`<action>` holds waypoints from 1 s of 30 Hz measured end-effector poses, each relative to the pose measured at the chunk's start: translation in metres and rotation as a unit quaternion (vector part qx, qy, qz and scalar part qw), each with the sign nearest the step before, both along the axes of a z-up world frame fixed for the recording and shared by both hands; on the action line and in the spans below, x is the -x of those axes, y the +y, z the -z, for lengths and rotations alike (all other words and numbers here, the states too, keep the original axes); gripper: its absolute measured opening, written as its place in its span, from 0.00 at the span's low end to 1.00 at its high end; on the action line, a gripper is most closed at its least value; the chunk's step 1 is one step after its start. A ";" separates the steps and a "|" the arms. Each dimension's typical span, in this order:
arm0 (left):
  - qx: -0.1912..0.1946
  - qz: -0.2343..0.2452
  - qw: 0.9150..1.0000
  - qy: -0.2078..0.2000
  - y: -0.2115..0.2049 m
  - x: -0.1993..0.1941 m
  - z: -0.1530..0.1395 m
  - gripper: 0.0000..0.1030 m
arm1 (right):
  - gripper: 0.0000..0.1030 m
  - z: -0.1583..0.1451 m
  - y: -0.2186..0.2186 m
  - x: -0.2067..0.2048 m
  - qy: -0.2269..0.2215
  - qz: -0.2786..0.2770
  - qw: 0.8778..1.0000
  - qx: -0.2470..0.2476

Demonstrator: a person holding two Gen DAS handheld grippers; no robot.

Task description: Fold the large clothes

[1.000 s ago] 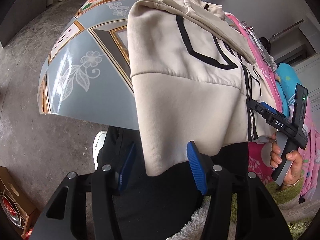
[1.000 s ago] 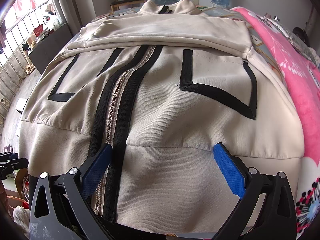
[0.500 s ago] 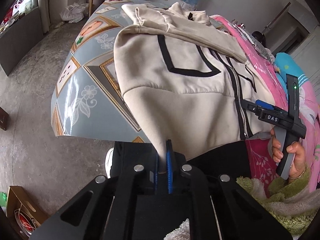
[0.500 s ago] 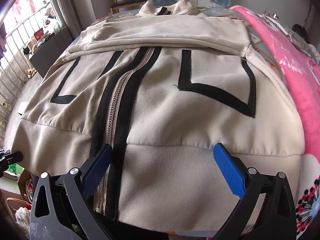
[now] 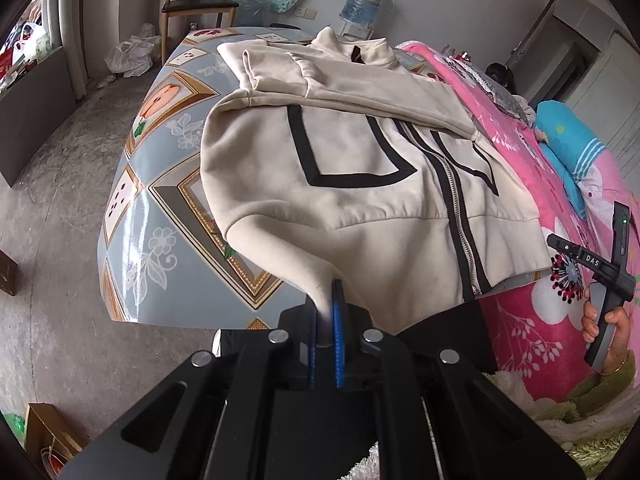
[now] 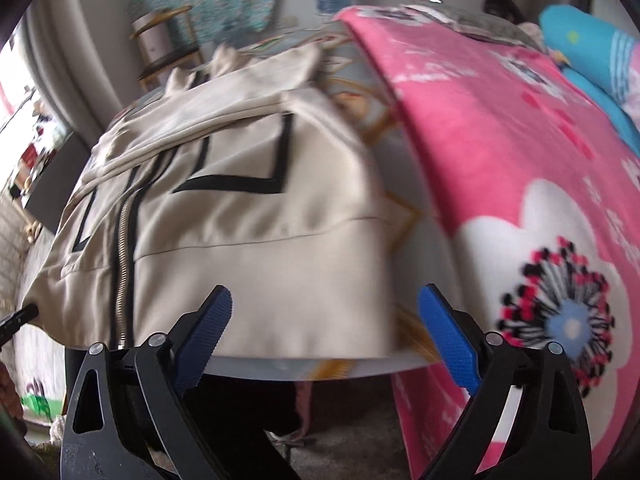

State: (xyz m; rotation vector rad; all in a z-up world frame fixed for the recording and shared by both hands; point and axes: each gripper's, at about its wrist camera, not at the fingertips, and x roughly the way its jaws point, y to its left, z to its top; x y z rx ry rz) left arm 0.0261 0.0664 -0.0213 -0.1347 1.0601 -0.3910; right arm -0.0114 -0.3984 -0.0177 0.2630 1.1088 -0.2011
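Note:
A beige zip jacket with black trim lies front up on the patterned table, sleeves folded across its chest. My left gripper is shut on the jacket's near left hem corner and lifts it off the table edge. In the right wrist view the jacket fills the left half. My right gripper hangs over the jacket's near right hem corner; its jaws are closing, still wide, and the pads do not press the cloth. The right gripper body shows in a hand at the far right of the left wrist view.
A pink flowered blanket covers the table's right side and hangs over its edge. A blue pillow lies behind it. A chair and a water bottle stand at the far wall. Bare concrete floor lies left.
My left gripper shut on the jacket's hem corner and raised it a little. My right gripper swung right, from over the zip to the jacket's right hem corner.

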 end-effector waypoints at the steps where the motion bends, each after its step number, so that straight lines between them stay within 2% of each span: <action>1: 0.000 0.000 1.000 0.001 0.000 0.000 0.001 0.06 | 0.83 0.002 -0.006 0.001 0.004 0.005 1.000 -0.005; 5: -0.001 -0.005 1.000 0.006 0.002 0.003 0.005 0.06 | 0.72 0.016 -0.017 0.003 0.024 0.011 0.999 -0.035; 8: -0.004 -0.009 1.000 0.008 0.005 0.008 0.008 0.06 | 0.63 0.025 -0.018 0.005 0.032 0.013 0.999 -0.039; 13: -0.002 -0.015 1.000 0.011 0.008 0.011 0.011 0.06 | 0.52 0.023 -0.016 0.008 0.036 0.015 0.999 -0.022; 22: -0.004 -0.009 1.000 0.006 0.008 0.011 0.010 0.06 | 0.30 0.023 -0.010 0.023 0.045 0.017 0.998 -0.040; 24: -0.007 -0.007 1.000 0.006 0.007 0.011 0.010 0.06 | 0.22 0.024 -0.009 0.026 0.047 0.018 0.998 -0.042; 25: -0.008 -0.006 1.000 0.005 0.007 0.011 0.009 0.06 | 0.21 0.024 -0.007 0.026 0.047 0.019 0.998 -0.039; 27: -0.011 -0.007 1.000 0.004 0.006 0.012 0.009 0.06 | 0.10 0.022 -0.007 0.029 0.046 0.021 0.998 -0.034; 30: -0.013 -0.007 1.000 0.000 0.004 0.014 0.007 0.06 | 0.06 0.017 -0.005 0.031 0.036 0.025 0.998 -0.038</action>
